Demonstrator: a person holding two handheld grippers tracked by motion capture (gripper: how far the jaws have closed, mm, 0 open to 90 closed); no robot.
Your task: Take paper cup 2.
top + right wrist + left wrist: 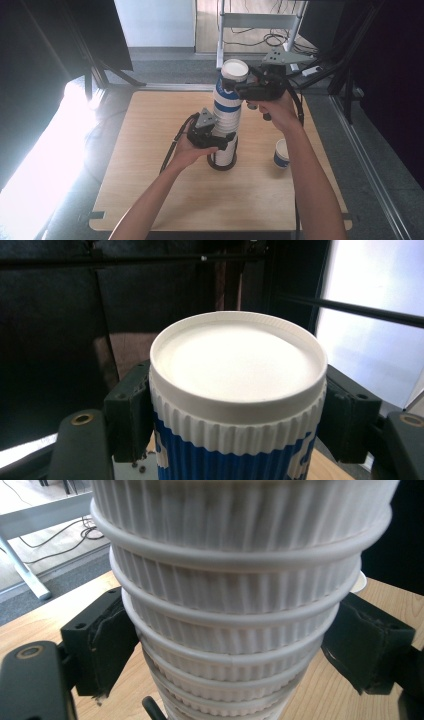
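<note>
two grippers clamped on cup stack [227, 117], left [212, 137] low, right [250, 91] top, spare cup [281, 154] beside

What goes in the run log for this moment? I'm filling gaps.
left gripper: shut on cup stack | right gripper: shut on top cup | spare cup: on table

Counter [150, 200]: pale wood, square, rounded corners.
On it, centre: cup stack [223, 159], upright.
On it, right: single cup [281, 154], upright, apart from the stack.
</note>
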